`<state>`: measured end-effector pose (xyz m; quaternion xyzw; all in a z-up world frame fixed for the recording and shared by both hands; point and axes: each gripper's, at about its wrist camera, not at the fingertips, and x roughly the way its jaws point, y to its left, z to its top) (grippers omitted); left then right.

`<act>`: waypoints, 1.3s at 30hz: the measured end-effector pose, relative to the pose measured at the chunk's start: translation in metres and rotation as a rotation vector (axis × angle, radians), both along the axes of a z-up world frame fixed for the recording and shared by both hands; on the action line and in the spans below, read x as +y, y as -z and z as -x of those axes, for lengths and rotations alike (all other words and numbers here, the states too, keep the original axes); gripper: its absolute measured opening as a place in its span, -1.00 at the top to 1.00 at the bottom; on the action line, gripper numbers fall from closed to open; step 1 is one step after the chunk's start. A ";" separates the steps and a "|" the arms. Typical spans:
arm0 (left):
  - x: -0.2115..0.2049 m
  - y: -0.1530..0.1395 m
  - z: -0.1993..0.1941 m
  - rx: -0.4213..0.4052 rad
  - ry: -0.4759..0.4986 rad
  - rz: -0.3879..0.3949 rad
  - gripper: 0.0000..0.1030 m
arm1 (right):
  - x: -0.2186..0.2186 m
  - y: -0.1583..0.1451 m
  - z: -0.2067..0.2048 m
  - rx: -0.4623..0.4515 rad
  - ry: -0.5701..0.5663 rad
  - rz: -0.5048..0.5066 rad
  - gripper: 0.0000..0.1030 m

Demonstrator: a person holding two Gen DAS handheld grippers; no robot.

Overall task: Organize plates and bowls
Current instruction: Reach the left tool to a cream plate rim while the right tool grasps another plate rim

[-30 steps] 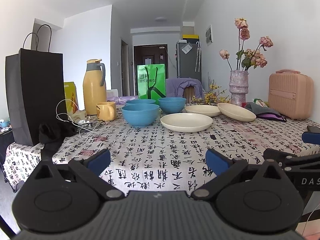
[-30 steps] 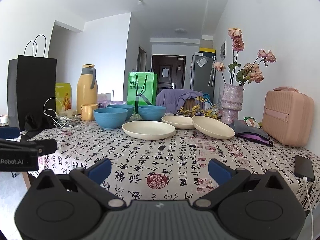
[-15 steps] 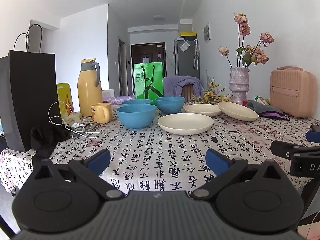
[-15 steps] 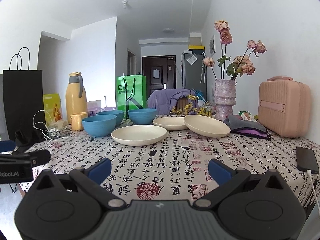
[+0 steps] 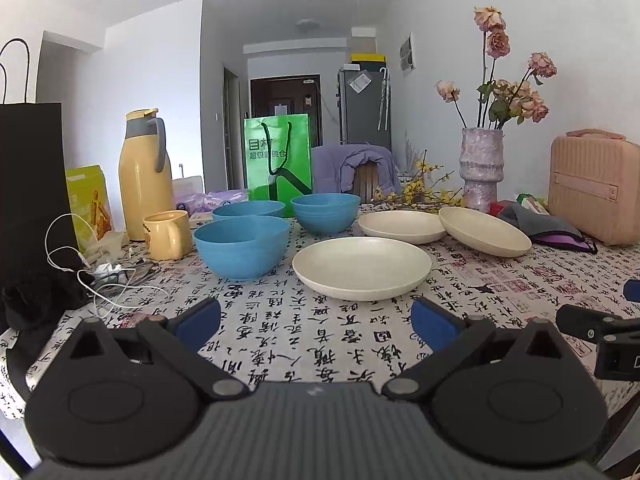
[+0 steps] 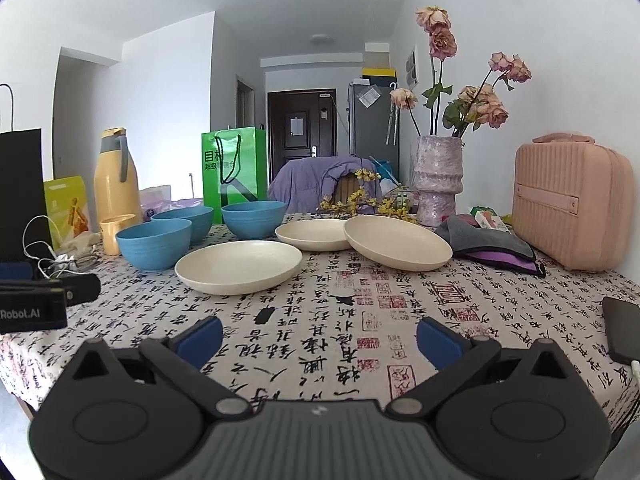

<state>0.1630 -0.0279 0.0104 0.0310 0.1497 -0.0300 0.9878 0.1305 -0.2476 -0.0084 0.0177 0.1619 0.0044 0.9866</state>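
Left wrist view: the left gripper (image 5: 316, 320) is hovering low over the tablecloth (image 5: 280, 344), fingers spread wide and holding nothing, facing the nearest blue bowl (image 5: 241, 246) and cream plate (image 5: 362, 267). Right wrist view: the right gripper (image 6: 319, 338) is gaping empty too, and the far plate (image 6: 397, 242) is leaning on its neighbour (image 6: 313, 234); a careless nudge is risking a slide.

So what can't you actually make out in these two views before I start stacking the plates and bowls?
- Back blue bowl, left wrist view: the front blue bowl covers all but its rim.
- Right tongs, left wrist view: cut off by the right edge.
- Phone, right wrist view: cut off by the right edge.
- Black bag, left wrist view: cut off by the left edge.
- Insides of the bowls, both views: too low an angle.
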 end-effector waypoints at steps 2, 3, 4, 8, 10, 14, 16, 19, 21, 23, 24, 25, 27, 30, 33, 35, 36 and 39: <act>-0.003 0.000 -0.016 0.007 0.000 0.004 -1.00 | -0.006 -0.001 -0.014 0.003 0.004 0.007 -1.00; -0.004 0.001 -0.023 0.009 -0.001 0.003 -1.00 | -0.009 0.000 -0.021 0.005 0.010 0.012 -1.00; -0.007 0.001 -0.030 0.011 0.000 0.000 -1.00 | -0.012 0.000 -0.027 0.008 0.018 0.013 -1.00; -0.023 0.000 -0.062 0.028 0.031 -0.007 -1.00 | -0.033 0.002 -0.055 0.034 0.045 0.002 -1.00; -0.035 -0.002 -0.079 0.033 0.058 -0.004 -1.00 | -0.046 0.001 -0.070 0.057 0.051 -0.014 -1.00; -0.062 -0.004 -0.106 0.019 0.106 -0.015 -1.00 | -0.077 -0.003 -0.103 0.096 0.063 -0.075 -1.00; -0.078 -0.004 -0.123 0.030 0.123 -0.020 -1.00 | -0.091 -0.007 -0.119 0.102 0.073 -0.078 -0.98; -0.097 -0.005 -0.145 0.039 0.137 -0.019 -0.97 | -0.113 -0.010 -0.145 0.107 0.068 -0.085 -0.90; -0.107 -0.007 -0.161 0.044 0.148 -0.009 -0.90 | -0.129 -0.012 -0.166 0.127 0.067 -0.072 -0.73; -0.116 -0.010 -0.178 0.059 0.162 0.007 -0.78 | -0.147 -0.015 -0.190 0.159 0.064 -0.077 -0.65; -0.119 -0.011 -0.186 0.068 0.170 0.020 -0.70 | -0.157 -0.016 -0.201 0.168 0.057 -0.084 -0.57; -0.124 -0.012 -0.195 0.076 0.182 0.031 -0.66 | -0.165 -0.017 -0.213 0.175 0.049 -0.086 -0.48; -0.133 -0.015 -0.213 0.092 0.208 0.041 -0.66 | -0.180 -0.018 -0.239 0.214 0.038 -0.078 -0.46; -0.151 -0.017 -0.237 0.083 0.219 0.023 -0.61 | -0.196 -0.016 -0.277 0.281 0.022 -0.081 -0.35; -0.170 -0.014 -0.268 0.131 0.227 0.030 -0.50 | -0.210 -0.007 -0.313 0.341 -0.009 -0.092 -0.16; -0.182 -0.009 -0.290 0.181 0.229 0.040 -0.41 | -0.216 -0.002 -0.332 0.363 -0.031 -0.111 -0.10; -0.187 -0.005 -0.300 0.196 0.235 0.040 -0.34 | -0.220 0.002 -0.342 0.378 -0.029 -0.121 -0.07; -0.200 0.003 -0.327 0.272 0.243 0.041 -0.17 | -0.225 0.013 -0.366 0.393 -0.011 -0.110 0.01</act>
